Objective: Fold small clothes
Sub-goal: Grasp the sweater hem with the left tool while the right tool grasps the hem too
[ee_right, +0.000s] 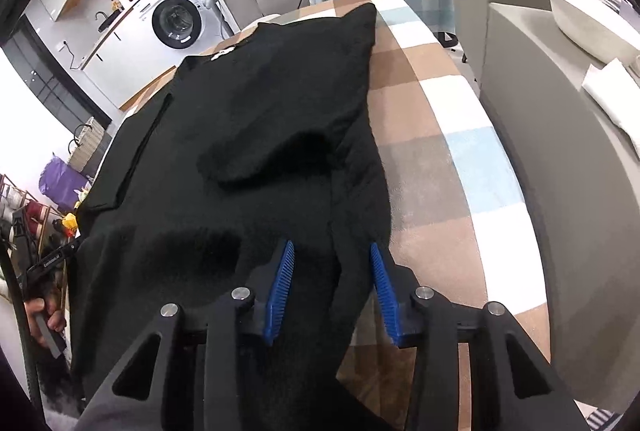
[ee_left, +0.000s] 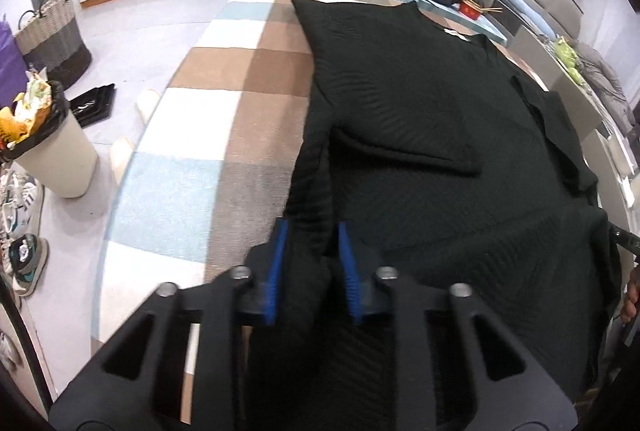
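Pinching the near hem of the black top [ee_left: 420, 103] between my left gripper's [ee_left: 311, 271] blue pads [ee_left: 277, 271], I am holding a bunched ridge of knit tight on that corner, while my right gripper [ee_right: 334, 291] is straddling the opposite hem corner with its pads [ee_right: 280, 291] set wider — cloth is lying between them, but I cannot tell whether they are pressing it yet. Spreading out from my fingers, the top is lying flat along the checked blanket [ee_left: 224, 71] that is covering the table, both sleeves already folded in across the body and the neck label at the far end. I am judging this as the start of the lengthwise fold: sides are in, hem is being taken. Next I am needing the right jaws properly clamped, then both corners rising together and travelling toward the collar at an even pace — otherwise the folded sleeves are likely slipping out.
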Demonstrator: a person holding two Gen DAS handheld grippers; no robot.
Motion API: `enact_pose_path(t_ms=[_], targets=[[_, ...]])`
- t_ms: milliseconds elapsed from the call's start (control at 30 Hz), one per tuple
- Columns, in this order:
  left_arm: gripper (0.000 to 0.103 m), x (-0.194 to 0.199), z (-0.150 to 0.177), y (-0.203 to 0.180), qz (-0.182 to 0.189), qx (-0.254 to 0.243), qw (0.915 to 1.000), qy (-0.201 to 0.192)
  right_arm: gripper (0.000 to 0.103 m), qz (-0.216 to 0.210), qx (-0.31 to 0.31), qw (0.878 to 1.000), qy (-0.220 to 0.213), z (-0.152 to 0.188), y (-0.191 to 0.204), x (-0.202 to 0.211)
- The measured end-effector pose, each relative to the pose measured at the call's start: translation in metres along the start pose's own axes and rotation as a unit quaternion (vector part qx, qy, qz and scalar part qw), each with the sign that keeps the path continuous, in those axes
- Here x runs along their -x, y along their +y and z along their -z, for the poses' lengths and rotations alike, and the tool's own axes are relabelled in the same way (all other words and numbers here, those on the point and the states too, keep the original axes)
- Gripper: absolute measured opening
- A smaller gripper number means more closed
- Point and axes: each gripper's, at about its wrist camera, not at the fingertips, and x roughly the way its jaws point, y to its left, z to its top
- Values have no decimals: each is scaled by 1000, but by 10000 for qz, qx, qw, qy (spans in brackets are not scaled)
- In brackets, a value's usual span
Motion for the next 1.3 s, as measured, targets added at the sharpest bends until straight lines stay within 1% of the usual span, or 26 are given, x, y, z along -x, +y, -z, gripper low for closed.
enact_pose_path(t_ms=[33,100,133,200,233,333,433,567,733,800,833,867,900,933,967,1000,1033,1067,1100,1133,1167,1200,1267,1300], targets=[[17,1,0,-2,-14,-59,10000,-43,41,81,-19,10000,34,2,-2,1],[16,2,-1,-4,-15,-93,9999,-79,40,67,3,10000,23,5,-6,5],[15,1,-1,-3,-4,-87,9999,-75,39,61,42,10000,50,6,-7,4],[14,0,-4,-3,28,-53,9999,-98,11,6,125,9999,91,6,-7,1],[13,0,-4,-2,47,-26,9999,-105,7,-31,174,9998,28,5,-5,0],[11,3,-13,2,93,68,9997,-215,6,-65,250,9993,-257,-3,-1,-2],[9,5,-29,6,79,134,9990,-413,5,27,174,9981,-588,-24,1,-4],[9,2,-47,8,99,180,9981,-583,5,177,83,9959,-884,-57,3,-8],[9,-2,-55,7,58,147,9977,-655,5,419,101,9908,-1279,-88,4,-2],[9,-4,-54,8,60,216,9977,-645,6,427,3,9909,-1276,-93,1,-1],[10,-4,-53,8,71,231,9977,-628,7,385,-96,9924,-1165,-95,-1,-3],[12,-4,-52,8,14,235,9978,-613,11,346,-203,9948,-934,-95,-4,-4],[14,-4,-50,7,-38,214,9980,-593,17,363,-238,9957,-823,-90,-6,-2],[18,-2,-47,5,-89,146,9982,-577,21,391,-229,9958,-793,-84,-5,3],[24,-1,-44,5,-128,118,9982,-570,34,440,-195,9959,-768,-74,-5,10],[27,1,-41,4,-162,97,9982,-576,49,477,-172,9958,-767,-63,-4,17],[33,5,-38,3,-152,70,9980,-615,53,531,-151,9955,-766,-48,-3,27],[41,8,-35,3,-146,61,9978,-637,55,562,-104,9957,-723,-37,-1,32],[45,13,-32,1,-130,54,9975,-687,57,599,-38,9960,-666,-26,1,38],[56,18,-28,-1,-120,30,9973,-727,61,687,-12,9958,-608,-14,4,43],[64,23,-24,-3,-117,0,9971,-757,70,786,-17,9956,-508,-3,7,47],[67,29,-20,-5,-108,-36,9965,-827,73,826,21,9958,-382,8,11,49],[80,37,-13,-8,-113,-59,9963,-851,74,924,80,9954,-245,25,21,50],[81,42,-9,-11,-86,-108,9963,-854,74,926,92,9955,-176,33,26,49]])
